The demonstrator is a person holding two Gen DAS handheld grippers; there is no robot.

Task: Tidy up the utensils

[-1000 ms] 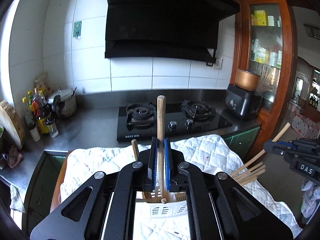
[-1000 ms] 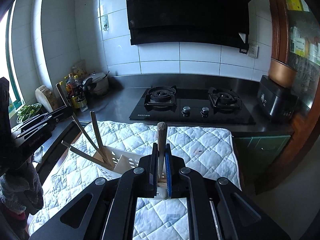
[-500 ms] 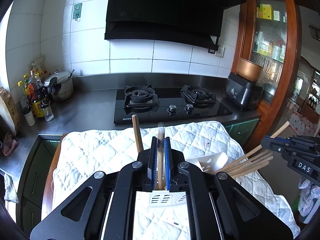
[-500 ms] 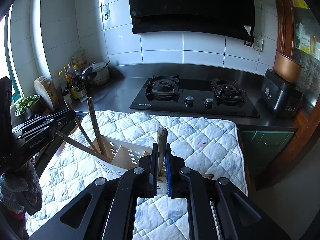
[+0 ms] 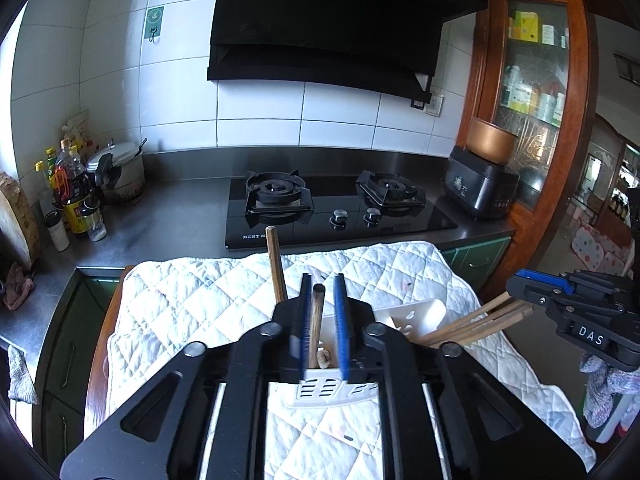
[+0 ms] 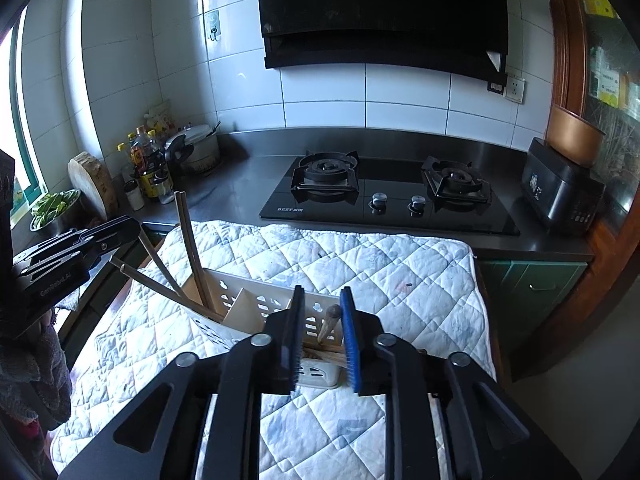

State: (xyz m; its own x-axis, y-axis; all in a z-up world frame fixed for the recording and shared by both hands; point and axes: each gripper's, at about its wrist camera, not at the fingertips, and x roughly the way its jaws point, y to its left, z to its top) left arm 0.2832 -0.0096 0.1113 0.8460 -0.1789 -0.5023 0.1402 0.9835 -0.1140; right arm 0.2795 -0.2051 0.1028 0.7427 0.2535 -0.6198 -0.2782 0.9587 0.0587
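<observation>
A white slotted utensil holder (image 6: 256, 312) stands on the quilted cloth; it also shows in the left wrist view (image 5: 416, 316). My left gripper (image 5: 322, 280) is open, its blue pads apart around a wooden handle (image 5: 316, 320) that stands loose in the holder. Another wooden stick (image 5: 276, 264) rises just left of it. My right gripper (image 6: 322, 292) is open around a wooden handle (image 6: 330, 322) that leans in the holder's near compartment. Several chopsticks (image 6: 188, 248) lean out of the far compartment, and show in the left wrist view (image 5: 472, 326).
The white quilted cloth (image 6: 360, 264) covers a table in front of a steel counter with a black gas hob (image 6: 384, 196). Bottles (image 6: 148, 164) and a pot stand at the counter's left. A black appliance (image 6: 564, 196) sits at the right, by a wooden cabinet (image 5: 532, 100).
Both grippers lowered their wooden handles into the holder and opened, letting go of them. Both handles now stand lower between the pads.
</observation>
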